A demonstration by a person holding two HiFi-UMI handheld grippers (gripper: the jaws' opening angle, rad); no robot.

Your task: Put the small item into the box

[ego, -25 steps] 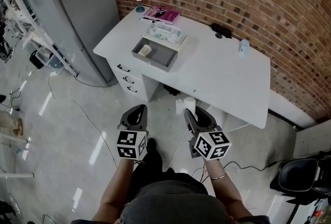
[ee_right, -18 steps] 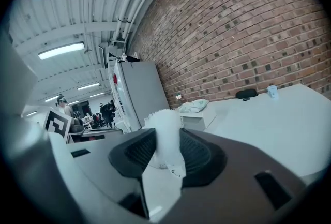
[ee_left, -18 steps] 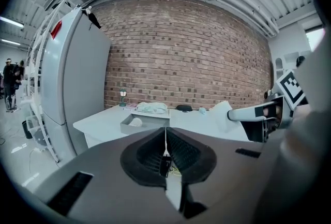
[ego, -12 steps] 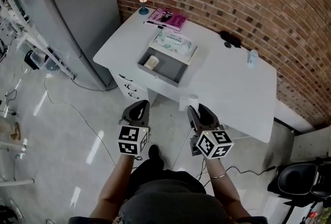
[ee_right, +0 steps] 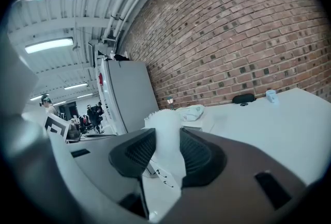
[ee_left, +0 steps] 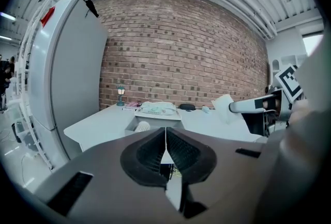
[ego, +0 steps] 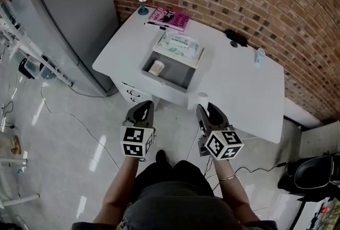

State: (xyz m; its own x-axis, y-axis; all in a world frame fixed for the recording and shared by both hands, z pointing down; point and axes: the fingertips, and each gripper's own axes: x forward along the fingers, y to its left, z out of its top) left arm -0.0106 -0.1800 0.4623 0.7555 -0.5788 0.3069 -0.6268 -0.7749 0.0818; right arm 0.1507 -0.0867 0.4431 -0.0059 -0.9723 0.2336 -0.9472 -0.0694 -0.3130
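White, with a ragged top, the small item (ee_right: 166,127) is clamped between the jaws of the right gripper (ego: 209,116), which stand fairly wide around it, on the person's side of the grey box (ego: 166,87) that sits on the desk (ego: 239,91). The left gripper (ego: 141,113) hangs beside it, also short of the box, its jaws pressed together with nothing between them. A pack of tissues (ego: 179,43) lies just behind the box.
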